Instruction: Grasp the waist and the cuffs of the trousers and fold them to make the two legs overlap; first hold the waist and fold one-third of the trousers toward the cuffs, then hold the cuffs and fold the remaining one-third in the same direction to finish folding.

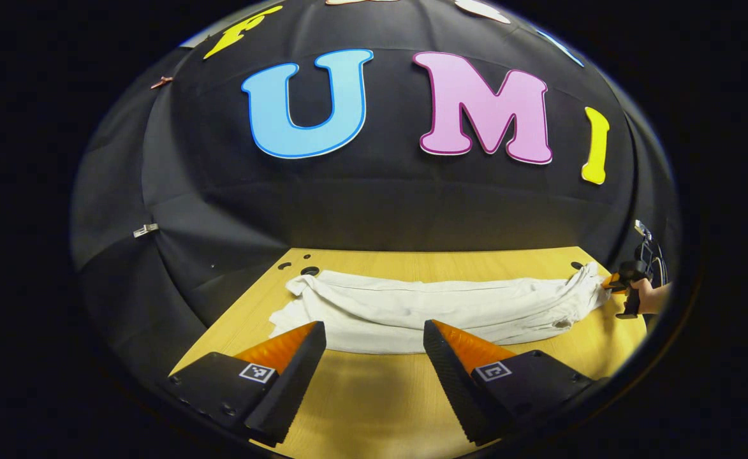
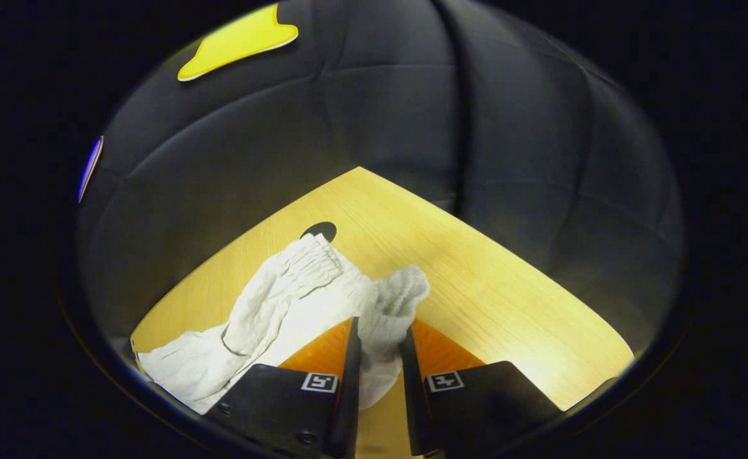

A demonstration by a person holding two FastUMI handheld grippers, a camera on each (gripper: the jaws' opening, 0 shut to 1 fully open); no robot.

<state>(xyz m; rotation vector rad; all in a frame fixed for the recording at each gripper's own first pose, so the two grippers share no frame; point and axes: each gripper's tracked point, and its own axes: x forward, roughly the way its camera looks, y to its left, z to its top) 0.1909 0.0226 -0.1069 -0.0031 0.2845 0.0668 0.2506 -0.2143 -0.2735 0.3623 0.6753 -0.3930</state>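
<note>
Trousers (image 1: 425, 309), white and rumpled, lie stretched lengthwise across the wooden desk (image 1: 361, 401), near its far edge by the black cloth wall. In the left gripper view, the left hand-held gripper (image 1: 374, 338) hovers just before the near edge of the cloth, fingers spread wide and grasping nothing. In the right gripper view, the right hand-held gripper (image 2: 380, 347) is clenched on a bunched fold of the gathered waist (image 2: 322, 268), both fingers pressing the fabric.
</note>
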